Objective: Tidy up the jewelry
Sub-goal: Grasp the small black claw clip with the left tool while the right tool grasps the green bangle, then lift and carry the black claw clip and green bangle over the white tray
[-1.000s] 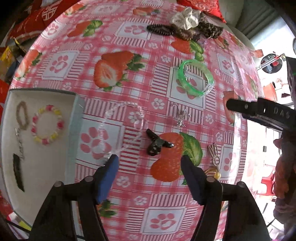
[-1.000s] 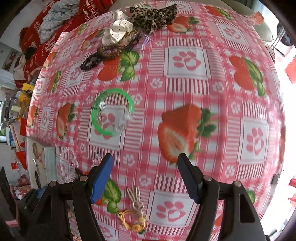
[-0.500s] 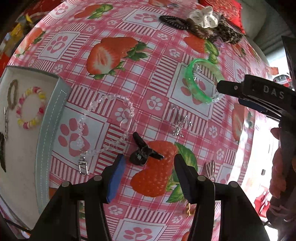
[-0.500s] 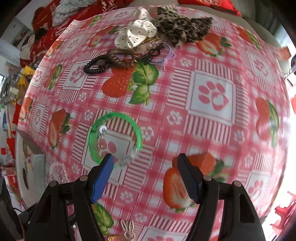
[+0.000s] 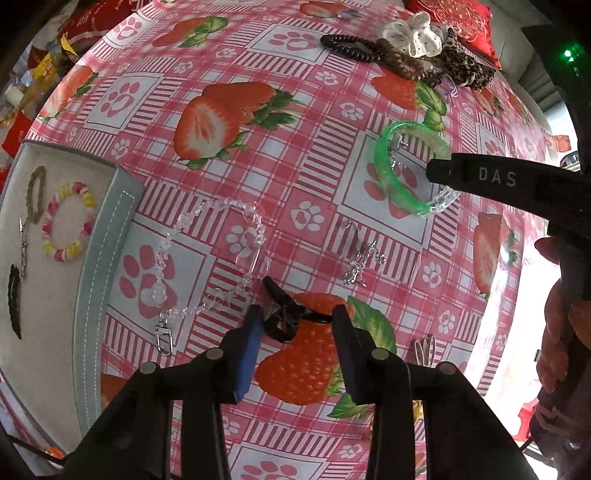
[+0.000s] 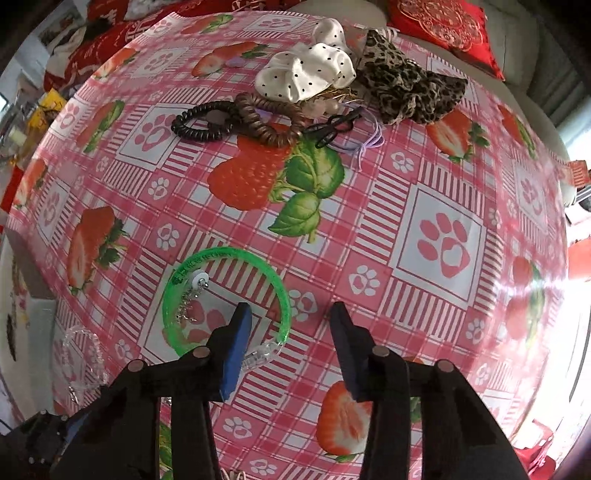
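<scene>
My left gripper (image 5: 297, 317) is open, its fingers either side of a small black hair clip (image 5: 286, 317) on the strawberry tablecloth. A clear bead chain (image 5: 207, 258) lies left of it, a silver earring (image 5: 360, 260) to its right. A grey tray (image 5: 92, 266) at left holds a pink-yellow bead bracelet (image 5: 66, 221) and other pieces. My right gripper (image 6: 290, 328) is open and empty; its left finger is over the rim of the green bangle (image 6: 225, 299), which also shows in the left wrist view (image 5: 402, 170).
At the table's far side lie a black coil hair tie (image 6: 203, 123), a brown coil tie (image 6: 266, 122), a white dotted scrunchie (image 6: 306, 74) and a leopard scrunchie (image 6: 406, 88). A gold hairpin (image 5: 423, 349) lies right of my left gripper. Red cushions (image 6: 447, 26) lie beyond.
My left gripper has moved down and forward onto the black clip, its fingers narrowing around it. My right gripper has moved left and down to the green bangle.
</scene>
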The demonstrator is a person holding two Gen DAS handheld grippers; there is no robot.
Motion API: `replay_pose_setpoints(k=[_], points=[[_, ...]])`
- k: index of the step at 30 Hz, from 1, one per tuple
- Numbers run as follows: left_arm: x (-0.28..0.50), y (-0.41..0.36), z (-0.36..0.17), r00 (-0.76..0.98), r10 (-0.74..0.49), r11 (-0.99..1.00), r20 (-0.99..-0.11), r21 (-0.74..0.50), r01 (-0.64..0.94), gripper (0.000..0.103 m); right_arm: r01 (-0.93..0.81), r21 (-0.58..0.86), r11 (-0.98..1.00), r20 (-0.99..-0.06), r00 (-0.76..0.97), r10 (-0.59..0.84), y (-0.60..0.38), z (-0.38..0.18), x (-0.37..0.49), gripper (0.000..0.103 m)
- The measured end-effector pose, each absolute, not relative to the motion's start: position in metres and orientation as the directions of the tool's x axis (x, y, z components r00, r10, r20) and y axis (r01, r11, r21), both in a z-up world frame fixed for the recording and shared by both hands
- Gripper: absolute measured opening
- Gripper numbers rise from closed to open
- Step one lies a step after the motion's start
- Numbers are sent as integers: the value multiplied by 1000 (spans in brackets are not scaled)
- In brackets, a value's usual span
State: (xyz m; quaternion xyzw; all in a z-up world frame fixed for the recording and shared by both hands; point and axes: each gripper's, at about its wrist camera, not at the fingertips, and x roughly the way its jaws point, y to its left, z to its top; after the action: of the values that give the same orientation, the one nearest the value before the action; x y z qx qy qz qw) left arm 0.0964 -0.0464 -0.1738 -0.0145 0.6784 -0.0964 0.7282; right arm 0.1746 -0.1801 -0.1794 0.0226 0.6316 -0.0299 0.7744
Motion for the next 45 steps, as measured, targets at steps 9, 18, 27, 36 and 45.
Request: replay_pose_setpoints(k=[9,18,27,36,45], points=[[86,-37,-170,64,-178,975,-982,-167,149,44,108,19,994,-975,220,-5,-178,-176,171,7],[79,-24,-154,87,-210,957,-974,-187,220,44,180,122,976,-968,237,77,-200,-167,141,7],[78,-12,-131,111,-239,939,-965,-200,279,44,239,164,957,-963,248,103,-204,-148,113,7],[76,27,-106,161,-247,940,-955,-196,281,44,221,199,955,-954,266,138,-173,-119,103,7],[69,97,-99,205,-221,967,-953,-187,175,44,86,244,966,-943,252,216,-88,-107,118,7]])
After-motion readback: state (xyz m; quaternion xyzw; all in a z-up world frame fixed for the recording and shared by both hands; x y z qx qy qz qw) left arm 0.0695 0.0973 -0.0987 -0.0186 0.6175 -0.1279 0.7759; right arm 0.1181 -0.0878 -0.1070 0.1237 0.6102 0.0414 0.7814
